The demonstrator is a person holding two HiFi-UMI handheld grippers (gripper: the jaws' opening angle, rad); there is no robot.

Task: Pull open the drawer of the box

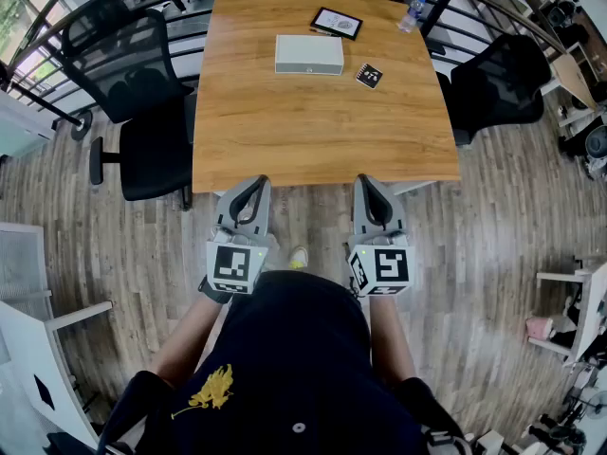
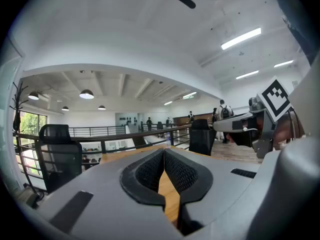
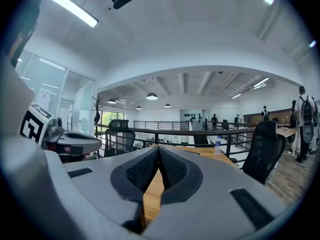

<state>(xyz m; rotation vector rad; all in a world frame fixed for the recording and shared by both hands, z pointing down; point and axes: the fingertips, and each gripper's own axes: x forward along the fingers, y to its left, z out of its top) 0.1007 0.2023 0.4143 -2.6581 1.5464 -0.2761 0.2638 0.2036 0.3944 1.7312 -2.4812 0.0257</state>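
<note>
Left gripper [image 1: 252, 182] and right gripper [image 1: 370, 182] are held side by side at the near edge of the bench [image 1: 322, 140], both pointing almost level across it; neither touches anything. On the left, the fingers [image 2: 149, 172] are pressed together at the tips with nothing between them; only bare wood shows through the slot lower down. On the right, the fingers [image 3: 173, 168] are likewise closed tip to tip and empty.

The box [image 1: 309, 54], pale and flat, lies at the far end of the bench, straight ahead of both sets of fingers and well apart from them; the wood between is bare. Its long axis runs crosswise to the line the fingers point along, so one long face is turned toward them; whether that face carries the drawer pull is too small to tell. The box sits ahead of the gap between the two grippers; neither hand is clearly the nearer. A black framed card [image 1: 337, 23] lies just beyond the box; a small marker tile [image 1: 369, 75] lies just beside its corner on the right gripper's side.

Assessment: task not begun; drawer appears shut; the coming move calls for a long forward reach, with the fingers parting before the front; one gripper may need to steady the box while the other pulls.
</note>
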